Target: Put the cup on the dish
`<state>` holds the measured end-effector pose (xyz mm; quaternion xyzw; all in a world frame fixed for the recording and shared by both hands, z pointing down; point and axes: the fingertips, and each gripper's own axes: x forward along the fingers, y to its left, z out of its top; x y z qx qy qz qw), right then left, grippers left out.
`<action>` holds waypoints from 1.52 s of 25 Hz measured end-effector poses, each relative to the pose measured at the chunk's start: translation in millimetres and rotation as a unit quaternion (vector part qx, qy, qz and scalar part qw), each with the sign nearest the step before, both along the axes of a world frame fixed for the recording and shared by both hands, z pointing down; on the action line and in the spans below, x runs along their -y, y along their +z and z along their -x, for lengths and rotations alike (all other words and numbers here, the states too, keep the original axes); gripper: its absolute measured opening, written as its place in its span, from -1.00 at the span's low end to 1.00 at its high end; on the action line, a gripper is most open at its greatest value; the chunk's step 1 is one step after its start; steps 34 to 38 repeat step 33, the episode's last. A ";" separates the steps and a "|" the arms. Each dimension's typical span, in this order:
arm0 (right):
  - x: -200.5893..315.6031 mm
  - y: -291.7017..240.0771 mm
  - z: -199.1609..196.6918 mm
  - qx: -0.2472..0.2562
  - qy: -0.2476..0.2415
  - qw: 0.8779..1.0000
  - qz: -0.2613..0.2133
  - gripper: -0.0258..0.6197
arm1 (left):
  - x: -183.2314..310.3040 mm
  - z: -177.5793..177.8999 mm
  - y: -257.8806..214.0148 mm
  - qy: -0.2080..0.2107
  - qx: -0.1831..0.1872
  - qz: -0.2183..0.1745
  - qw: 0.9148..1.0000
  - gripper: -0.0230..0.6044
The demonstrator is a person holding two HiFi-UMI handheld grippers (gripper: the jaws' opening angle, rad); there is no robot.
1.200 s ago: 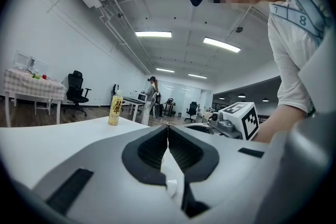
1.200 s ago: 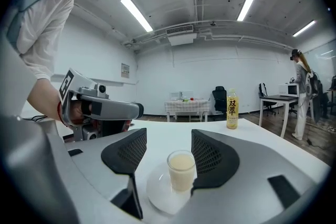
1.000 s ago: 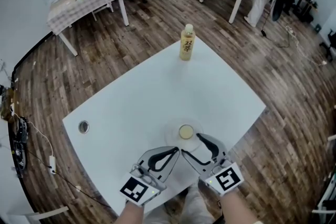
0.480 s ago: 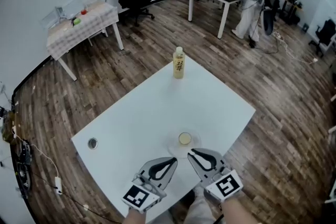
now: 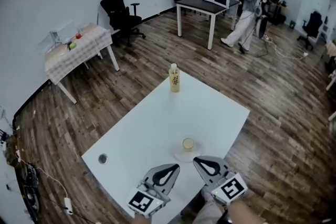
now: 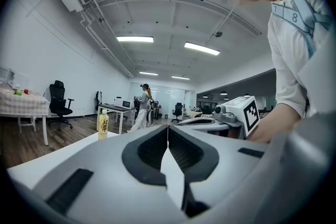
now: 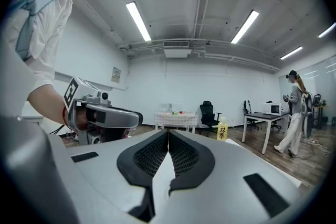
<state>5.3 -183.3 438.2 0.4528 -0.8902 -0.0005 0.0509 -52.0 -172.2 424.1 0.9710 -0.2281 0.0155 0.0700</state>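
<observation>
A small cup (image 5: 188, 144) with a pale yellow inside stands on a clear round dish (image 5: 187, 156) near the front edge of the white table (image 5: 157, 123). My right gripper (image 5: 196, 160) hovers just in front of the dish, apart from it. Its jaws are closing and the pads meet, with nothing between them (image 7: 168, 131). My left gripper (image 5: 177, 167) hangs beside it to the left, also shut and empty (image 6: 168, 126). Neither gripper view shows the cup or the dish.
A yellow drink bottle (image 5: 174, 78) stands at the table's far corner. A round cable hole (image 5: 103, 158) sits at the table's left. Beyond are a checked-cloth table (image 5: 79, 47), office chairs, a dark desk (image 5: 202, 5) and a person walking (image 5: 244, 2).
Both grippers have drawn back from the dish toward the table's front edge, and the right jaws have closed. The view has lifted. The person at the back has walked left.
</observation>
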 end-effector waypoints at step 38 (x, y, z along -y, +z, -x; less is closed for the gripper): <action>-78.0 -59.8 59.7 -0.005 -0.021 0.999 -0.034 -0.83 | -62.5 24.4 -49.5 0.091 0.000 -0.051 0.995 -0.91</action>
